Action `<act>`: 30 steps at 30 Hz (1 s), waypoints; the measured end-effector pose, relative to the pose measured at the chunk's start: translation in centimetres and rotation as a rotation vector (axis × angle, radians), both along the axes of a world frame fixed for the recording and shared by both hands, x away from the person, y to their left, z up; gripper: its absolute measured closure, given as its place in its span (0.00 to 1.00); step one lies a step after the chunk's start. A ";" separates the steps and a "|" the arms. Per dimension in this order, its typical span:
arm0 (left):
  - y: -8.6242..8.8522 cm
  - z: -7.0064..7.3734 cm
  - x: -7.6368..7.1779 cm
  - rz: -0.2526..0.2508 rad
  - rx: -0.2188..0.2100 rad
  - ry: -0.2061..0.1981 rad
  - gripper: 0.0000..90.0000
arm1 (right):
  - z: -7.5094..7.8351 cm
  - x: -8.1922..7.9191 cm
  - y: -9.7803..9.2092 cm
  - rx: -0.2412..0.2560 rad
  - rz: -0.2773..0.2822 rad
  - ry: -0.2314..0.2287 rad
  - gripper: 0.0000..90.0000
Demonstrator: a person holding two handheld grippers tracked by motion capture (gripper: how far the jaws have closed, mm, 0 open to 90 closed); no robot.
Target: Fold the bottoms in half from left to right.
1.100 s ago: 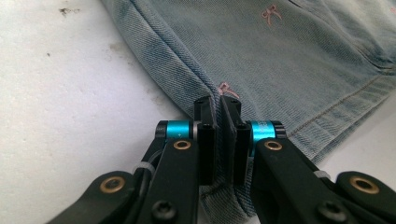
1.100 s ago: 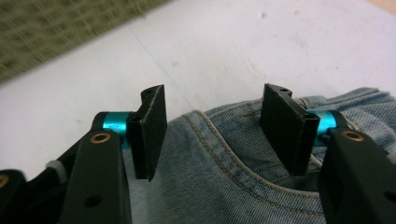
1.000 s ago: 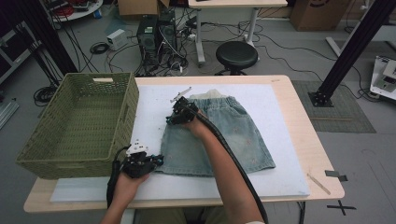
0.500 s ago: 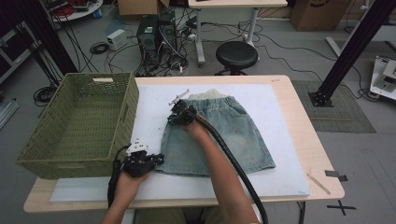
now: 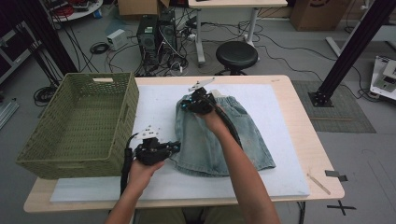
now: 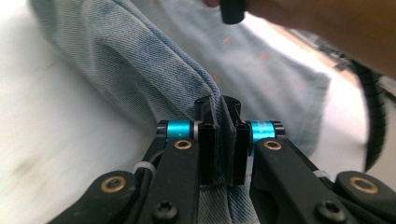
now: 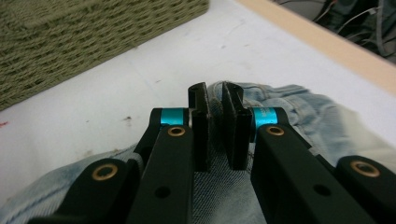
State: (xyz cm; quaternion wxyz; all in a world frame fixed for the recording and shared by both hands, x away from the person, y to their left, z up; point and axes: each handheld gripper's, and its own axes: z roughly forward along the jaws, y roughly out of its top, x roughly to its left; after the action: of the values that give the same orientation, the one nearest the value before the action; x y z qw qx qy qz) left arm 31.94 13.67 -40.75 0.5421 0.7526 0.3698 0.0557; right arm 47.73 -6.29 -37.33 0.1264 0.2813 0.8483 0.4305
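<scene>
Pale blue denim shorts [image 5: 243, 140] lie flat on the white mat [image 5: 289, 140], waistband toward the far edge. At the shorts' near left corner my left gripper [image 5: 175, 148] is shut on the hem; in the left gripper view the denim fold [image 6: 205, 84] runs up between the pads of the left gripper [image 6: 218, 105]. My right gripper [image 5: 189, 105] is at the far left corner of the waistband. The right gripper view has that gripper [image 7: 215, 95] shut on the denim edge [image 7: 280, 100], with cloth between its pads.
A large green woven basket [image 5: 79, 123] stands on the table's left side, close to the left gripper. The mat covers most of the wooden table [image 5: 322, 154]. Behind the table are a black stool [image 5: 236, 55], computer cases and cables on the floor.
Both grippers have shifted a little to the right and away from the person, drawing the shorts' left edge with them. Both were shut on the denim before and still are.
</scene>
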 end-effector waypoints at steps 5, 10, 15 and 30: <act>-2.8 1.8 0.7 -0.058 -0.026 -0.021 0.95 | 1.5 -0.3 -3.0 0.026 -0.043 -0.024 0.94; -5.2 3.0 1.4 -0.105 -0.049 -0.033 0.95 | 2.4 -0.5 -5.9 0.041 -0.079 -0.038 0.94; -7.7 3.7 1.9 -0.144 -0.065 -0.032 0.95 | 2.9 -1.0 -9.1 0.051 -0.124 -0.045 0.94; -16.4 2.7 3.3 -0.239 -0.037 -0.009 0.95 | 1.8 -1.7 -16.8 0.033 -0.250 -0.021 0.94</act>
State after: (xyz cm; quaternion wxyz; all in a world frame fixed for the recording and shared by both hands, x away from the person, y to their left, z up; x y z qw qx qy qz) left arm 35.19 -2.75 -38.08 0.5604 0.7808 0.2759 -0.0129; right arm 46.01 -23.09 -35.57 0.1833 0.3826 0.7980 0.4281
